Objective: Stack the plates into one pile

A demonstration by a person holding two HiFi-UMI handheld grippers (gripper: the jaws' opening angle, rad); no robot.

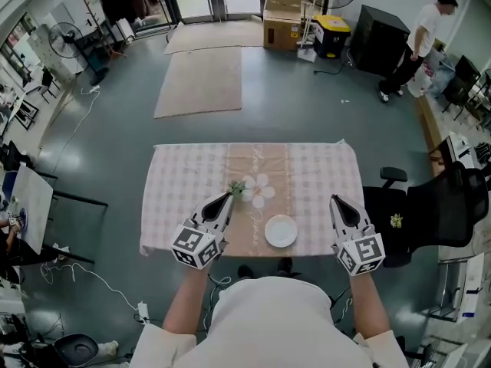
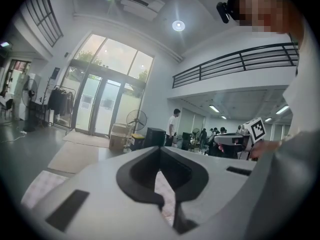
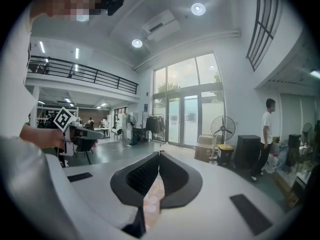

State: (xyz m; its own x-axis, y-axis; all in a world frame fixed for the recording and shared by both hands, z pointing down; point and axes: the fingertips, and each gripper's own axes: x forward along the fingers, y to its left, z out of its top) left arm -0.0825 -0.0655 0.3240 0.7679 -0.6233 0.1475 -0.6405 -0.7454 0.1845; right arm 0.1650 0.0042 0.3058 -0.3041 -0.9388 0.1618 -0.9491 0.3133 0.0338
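A white round plate (image 1: 281,231) lies on the table (image 1: 176,175) near its front edge, on the tan middle strip of the checked cloth. Whether more than one plate lies there I cannot tell. My left gripper (image 1: 229,196) hovers to the plate's left, shut and holding nothing. To the right of the plate is my right gripper (image 1: 334,199), over the table's right end, also shut and holding nothing. In the left gripper view the jaws (image 2: 160,147) meet at their tips, and in the right gripper view the jaws (image 3: 159,153) do the same. The plate is in neither gripper view.
A small green plant (image 1: 237,188) stands on the cloth just beyond my left gripper's tips. A black office chair (image 1: 430,205) stands close to the table's right end. Two rugs (image 1: 201,79) lie on the floor beyond the table, and a person (image 1: 423,33) stands at the far right.
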